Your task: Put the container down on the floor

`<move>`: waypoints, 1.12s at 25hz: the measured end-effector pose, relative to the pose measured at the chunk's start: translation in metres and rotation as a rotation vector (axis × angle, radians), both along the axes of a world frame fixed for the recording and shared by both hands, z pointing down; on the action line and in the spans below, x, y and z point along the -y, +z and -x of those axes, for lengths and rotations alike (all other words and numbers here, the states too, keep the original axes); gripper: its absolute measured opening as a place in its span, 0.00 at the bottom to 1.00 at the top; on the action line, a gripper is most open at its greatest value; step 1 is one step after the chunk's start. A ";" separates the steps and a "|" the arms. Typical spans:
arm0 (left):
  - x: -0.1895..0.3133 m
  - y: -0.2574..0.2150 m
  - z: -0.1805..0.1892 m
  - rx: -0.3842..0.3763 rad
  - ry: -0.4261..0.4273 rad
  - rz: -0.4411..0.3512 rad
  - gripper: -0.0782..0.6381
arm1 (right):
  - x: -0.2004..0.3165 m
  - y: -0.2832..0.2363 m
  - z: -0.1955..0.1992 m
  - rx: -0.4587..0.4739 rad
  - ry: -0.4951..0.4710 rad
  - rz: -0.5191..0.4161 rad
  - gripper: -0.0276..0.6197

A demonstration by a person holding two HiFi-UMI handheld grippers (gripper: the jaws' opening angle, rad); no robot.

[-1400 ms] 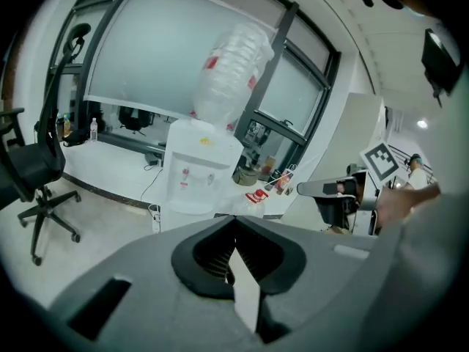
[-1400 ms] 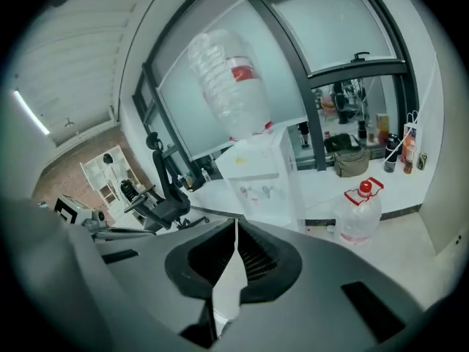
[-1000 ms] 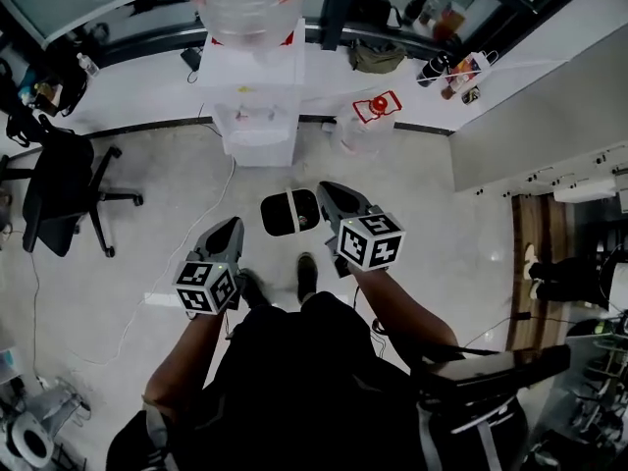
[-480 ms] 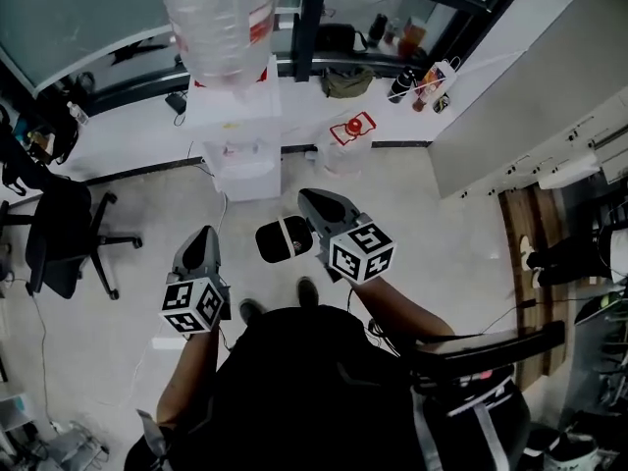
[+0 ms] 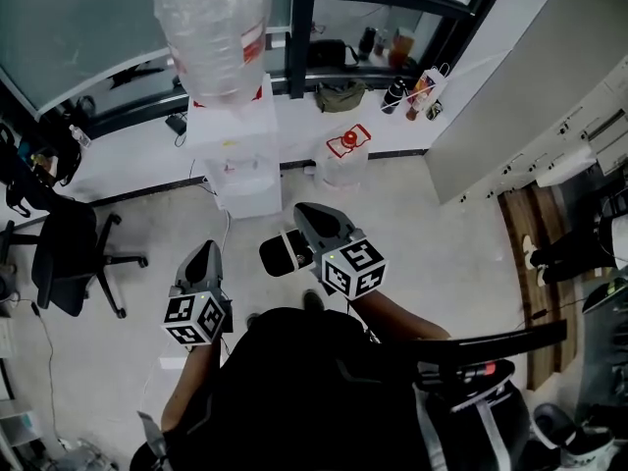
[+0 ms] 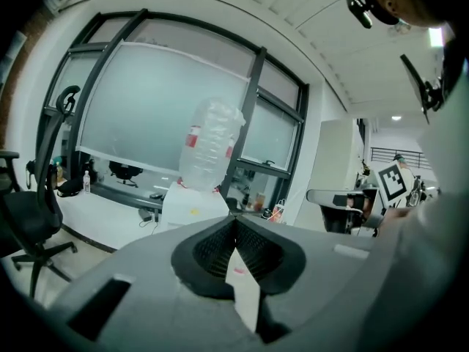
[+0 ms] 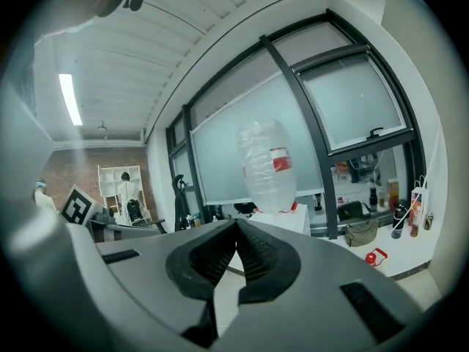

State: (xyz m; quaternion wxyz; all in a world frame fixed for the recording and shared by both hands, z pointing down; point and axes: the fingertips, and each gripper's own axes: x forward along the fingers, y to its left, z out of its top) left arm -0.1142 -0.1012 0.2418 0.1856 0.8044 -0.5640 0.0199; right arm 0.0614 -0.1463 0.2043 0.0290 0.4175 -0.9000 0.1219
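Container (image 5: 278,254) is lying on floor (image 5: 422,229), long axis running left-right; rounded, black-and-white. Left gripper (image 6: 234,224) and right gripper (image 7: 236,228) are being held closed, 0 contents.

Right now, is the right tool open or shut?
Shut. In the right gripper view, the right tool has its pads touching at the tips, with nothing between them.

container (image 5: 277,255): black, rounded body, white band showing across it
pose: resting on the pale floor (image 5: 412,224)
spot: sitting between the white water dispenser (image 5: 240,155) and the person's shoe (image 5: 313,300)
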 end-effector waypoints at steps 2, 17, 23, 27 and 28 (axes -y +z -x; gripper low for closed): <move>-0.002 -0.004 0.001 -0.001 0.007 -0.007 0.12 | -0.002 -0.004 0.000 0.000 -0.002 -0.007 0.06; -0.005 -0.035 0.005 0.054 -0.016 -0.109 0.12 | -0.004 -0.010 0.009 -0.009 -0.013 -0.007 0.05; -0.012 -0.045 -0.001 0.048 0.003 -0.132 0.12 | -0.004 -0.014 0.015 -0.012 -0.021 0.000 0.05; -0.009 -0.048 -0.002 0.036 0.006 -0.135 0.12 | -0.004 -0.016 0.019 -0.016 -0.031 -0.005 0.05; -0.009 -0.048 -0.001 0.034 0.006 -0.134 0.12 | -0.004 -0.016 0.021 -0.020 -0.035 -0.010 0.05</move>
